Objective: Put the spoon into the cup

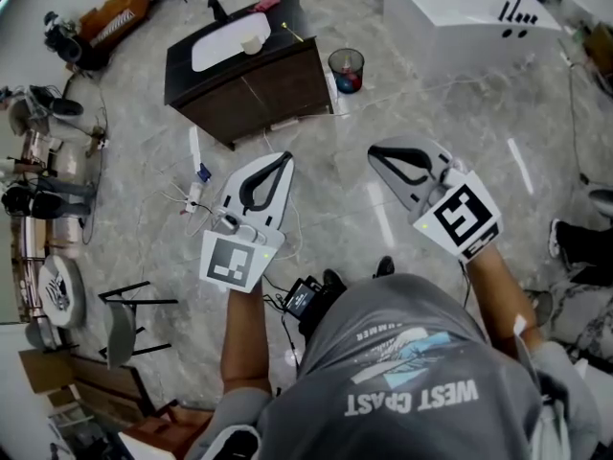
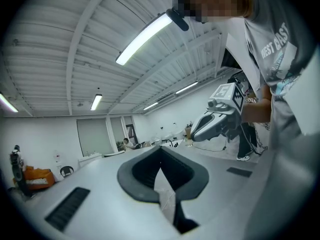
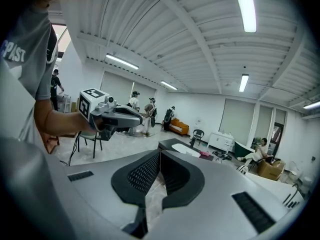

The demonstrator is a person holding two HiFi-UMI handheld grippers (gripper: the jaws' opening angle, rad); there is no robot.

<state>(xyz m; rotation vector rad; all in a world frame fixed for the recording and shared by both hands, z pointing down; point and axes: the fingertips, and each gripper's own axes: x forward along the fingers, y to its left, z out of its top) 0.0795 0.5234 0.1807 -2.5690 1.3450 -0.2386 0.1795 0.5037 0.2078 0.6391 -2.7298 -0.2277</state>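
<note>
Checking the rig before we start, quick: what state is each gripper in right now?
Left gripper: closed, holding nothing.
Right gripper: closed, holding nothing.

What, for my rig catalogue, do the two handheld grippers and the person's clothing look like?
Both the left gripper and right gripper have pale grey shells with black, ridged pads framing a teardrop opening. Each carries a white cube with black square markers; thin wires run at the left one's base. The person wears a grey short-sleeved T-shirt printed WEST COAST.
</note>
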